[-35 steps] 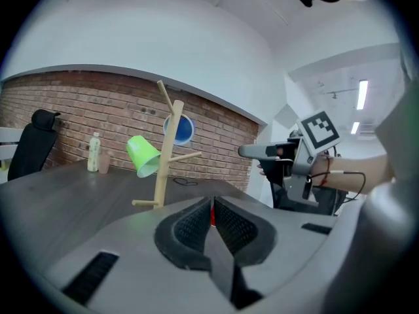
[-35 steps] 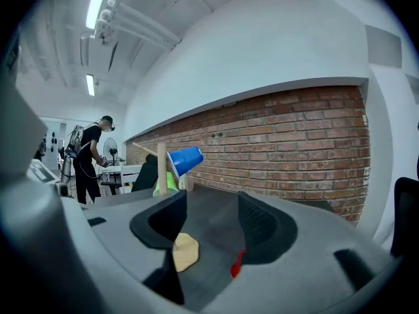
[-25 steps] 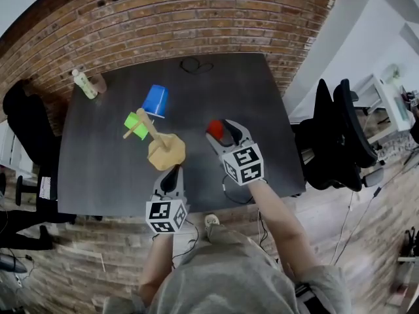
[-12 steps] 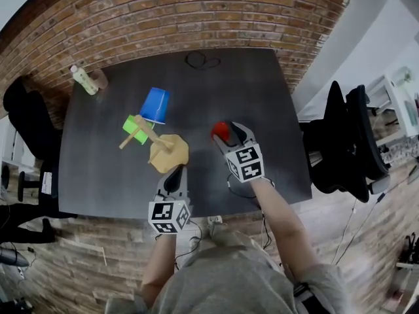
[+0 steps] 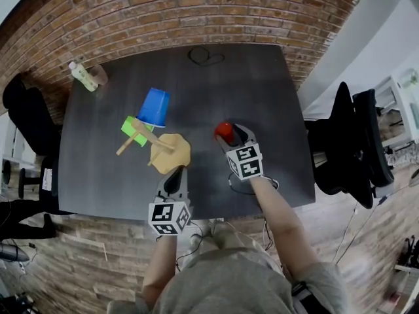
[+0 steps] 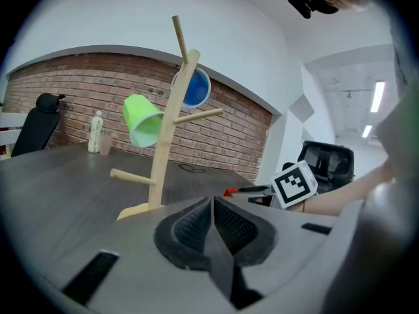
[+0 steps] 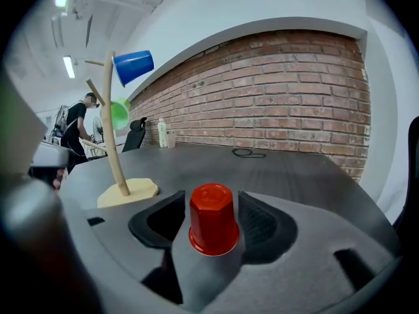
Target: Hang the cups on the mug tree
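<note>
At the upper left of the head view, a pale plastic bottle stands well away from the work and is unlikely to be disturbed. The risks begin further right, at the light wooden mug tree left of centre. It already carries a lime-green plastic cup and a blue plastic cup, so its weight sits high on one slim trunk, and nothing holds its base. A push against a bare peg could rock the tree or knock a hung cup loose. Just below the base, the left tongs are closed tight with nothing between them. They could steady the tree, but a careless nudge from them could shove it across the dark surface. Right of centre, the small red plastic cup stands upside down on the surface. The right tongs are spread around it, and their pads appear not yet to press on it. Its walls are smooth and tapered, so an off-centre or low squeeze could tip it or let it slip out. A weak hold could also drop it on the way to the tree.
</note>
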Available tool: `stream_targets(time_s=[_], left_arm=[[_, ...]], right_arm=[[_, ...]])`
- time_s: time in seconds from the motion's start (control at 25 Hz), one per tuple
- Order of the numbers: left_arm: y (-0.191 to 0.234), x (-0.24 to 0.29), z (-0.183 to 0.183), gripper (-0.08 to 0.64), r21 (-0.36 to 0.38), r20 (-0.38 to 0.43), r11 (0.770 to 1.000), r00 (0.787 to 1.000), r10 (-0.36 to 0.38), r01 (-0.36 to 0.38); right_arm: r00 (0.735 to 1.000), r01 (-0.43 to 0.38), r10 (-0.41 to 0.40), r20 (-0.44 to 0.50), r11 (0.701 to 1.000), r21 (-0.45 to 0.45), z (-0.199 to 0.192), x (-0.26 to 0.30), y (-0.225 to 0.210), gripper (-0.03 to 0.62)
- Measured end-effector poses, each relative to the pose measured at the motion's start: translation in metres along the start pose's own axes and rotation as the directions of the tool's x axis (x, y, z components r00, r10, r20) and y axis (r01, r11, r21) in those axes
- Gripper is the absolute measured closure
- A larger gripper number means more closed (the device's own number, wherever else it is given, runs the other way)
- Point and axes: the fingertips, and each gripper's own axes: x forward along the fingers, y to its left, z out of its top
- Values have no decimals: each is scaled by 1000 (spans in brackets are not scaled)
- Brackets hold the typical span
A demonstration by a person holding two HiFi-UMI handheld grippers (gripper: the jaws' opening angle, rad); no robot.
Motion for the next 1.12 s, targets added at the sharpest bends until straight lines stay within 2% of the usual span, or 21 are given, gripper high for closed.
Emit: stream_targets(time_s=[0.32, 0.6, 1.12], left_arm=[[2, 5, -2, 543, 6, -7, 1000, 1000, -1, 1], [1, 6, -6, 543, 4, -14, 1000, 1000, -1, 1], [-4, -11, 2, 543, 14, 3, 999, 999, -33, 33]], right_arm=[[1000, -8, 8, -24, 1000, -12, -8, 9, -2, 337], [999, 2, -3, -34, 1000, -20, -12, 9, -4, 370], [999, 28, -28, 23, 999, -16, 20, -23, 4, 376]])
